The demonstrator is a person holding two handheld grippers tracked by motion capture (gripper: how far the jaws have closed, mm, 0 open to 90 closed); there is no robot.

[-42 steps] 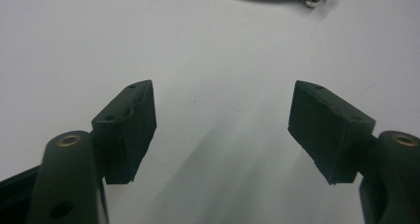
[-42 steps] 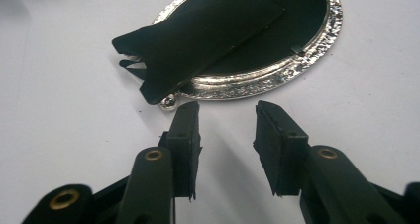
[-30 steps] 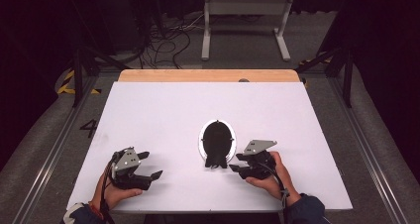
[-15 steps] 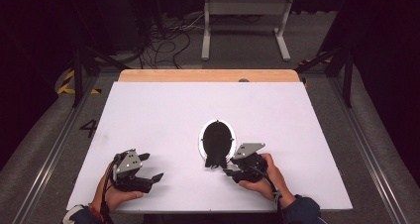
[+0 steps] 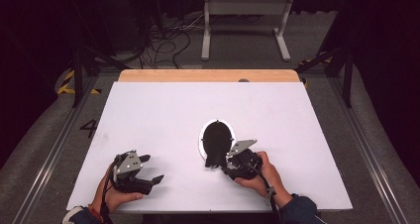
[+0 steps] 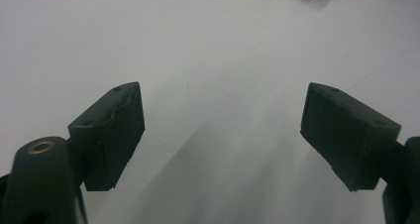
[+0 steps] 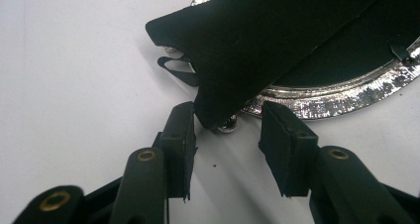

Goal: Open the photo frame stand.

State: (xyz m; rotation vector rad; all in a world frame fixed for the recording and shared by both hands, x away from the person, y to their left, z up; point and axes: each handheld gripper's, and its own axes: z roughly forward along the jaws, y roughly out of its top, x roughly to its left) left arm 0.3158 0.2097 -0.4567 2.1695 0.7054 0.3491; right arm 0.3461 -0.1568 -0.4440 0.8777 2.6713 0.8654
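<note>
White bench (image 5: pixel 163 115) with a black cloth (image 5: pixel 216 143) lying over a shiny silver-rimmed oval frame (image 5: pixel 202 140), a bit right of centre and toward the near edge. In the high view the right tongs (image 5: pixel 224 165) sit at the cloth's near end, held by the right hand (image 5: pixel 260 173). In the right gripper view the right tongs (image 7: pixel 228 127) straddle the cloth's (image 7: pixel 277 35) lowest corner: the left finger (image 7: pixel 182 135) touches that corner, the right finger (image 7: pixel 285 140) stands clear of it, just in front of the frame rim (image 7: pixel 341 95). A small metal knob (image 7: pixel 229 125) peeks out under the corner, between the 2 fingers. Right jaws have just been closing, cloth corner between them, not yet pinched, so still released. A thin black loop (image 7: pixel 176 68) sticks out from the cloth's left side. The left tongs (image 5: pixel 151 168) rest well apart from the cloth, near the bench's front-left, in the left hand (image 5: pixel 115 196). In the left gripper view the left tongs (image 6: pixel 223 127) stand wide, released, bare bench (image 6: pixel 223 45) between the 2 pads (image 6: pixel 111 130).
</note>
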